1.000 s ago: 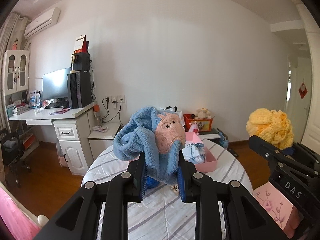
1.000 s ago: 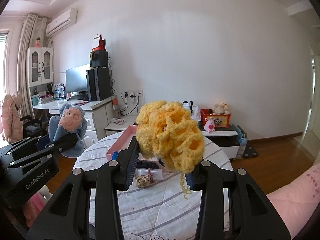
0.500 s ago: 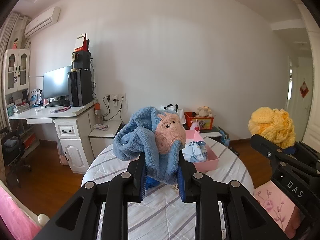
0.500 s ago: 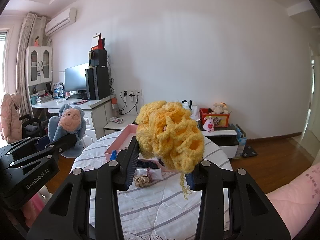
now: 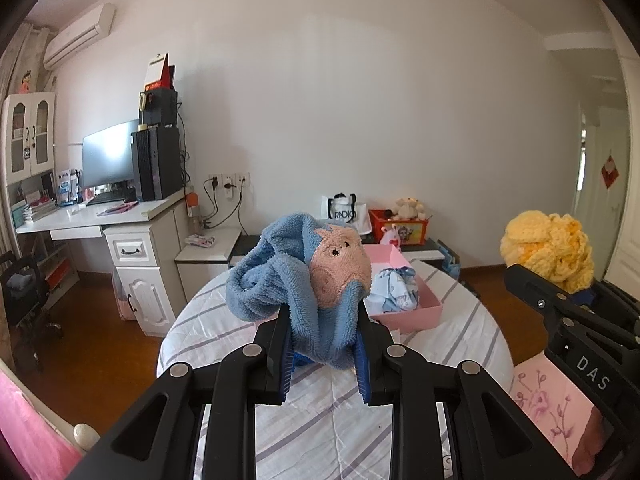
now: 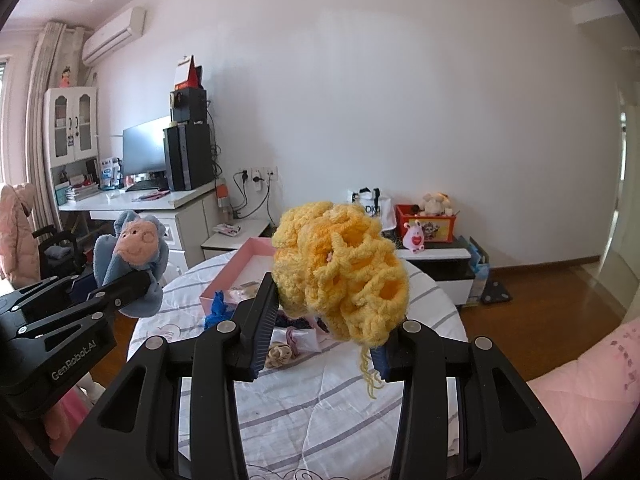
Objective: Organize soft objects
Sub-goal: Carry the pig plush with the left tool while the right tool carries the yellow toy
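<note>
We had the left gripper [image 5: 323, 350] clamped on the blue plush toy [image 5: 298, 280], jaws narrow, pinching its lower folds; the pink face pointed toward 1 o'clock. The toy was held up in the air above the round table [image 5: 332, 408], not touching the striped cloth.

Our right gripper [image 6: 324, 344] was closed around the yellow crocheted piece [image 6: 340, 272], also lifted off the table, with a loose strand of yarn hanging at 6 o'clock below it. In the left wrist view the same yellow piece sat at 3 o'clock; in the right wrist view the blue toy sat at 9 o'clock, well apart.

The pink box [image 5: 404, 308] was on the far side of the table at 12 o'clock, with a light blue cloth [image 5: 394, 290] inside. A beige scrunchie [image 6: 280, 354] lay on the table near the box.
</note>
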